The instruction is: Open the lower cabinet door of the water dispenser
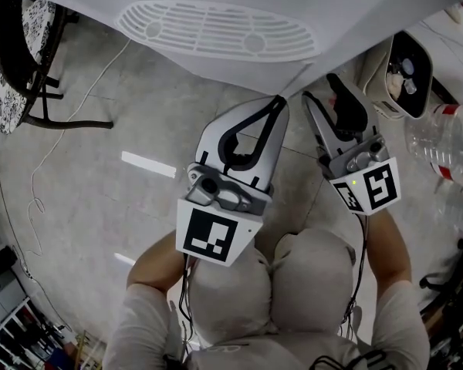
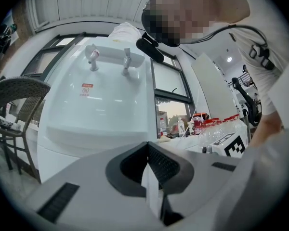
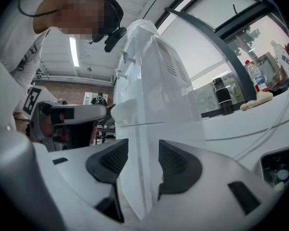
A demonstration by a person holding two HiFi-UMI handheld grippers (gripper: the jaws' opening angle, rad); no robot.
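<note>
The white water dispenser (image 1: 216, 29) fills the top of the head view, seen from above. In the left gripper view the dispenser (image 2: 101, 100) shows two taps and a drip ledge, with its lower cabinet front (image 2: 55, 160) just below, partly hidden by the jaws. My left gripper (image 1: 280, 99) (image 2: 147, 148) points at this front with its tips together and nothing held. My right gripper (image 1: 318, 87) (image 3: 143, 150) is open beside it. The dispenser's lower corner edge (image 3: 137, 177) shows in the gap between the pads, which do not press on it.
A wicker chair (image 1: 15, 60) (image 2: 14, 95) stands at the left, with a white cable (image 1: 54, 145) on the tiled floor. Several red-capped water bottles (image 1: 447, 141) (image 2: 216, 126) and a white appliance (image 1: 405, 72) stand at the right. A dark bottle (image 3: 221, 97) sits on the window sill.
</note>
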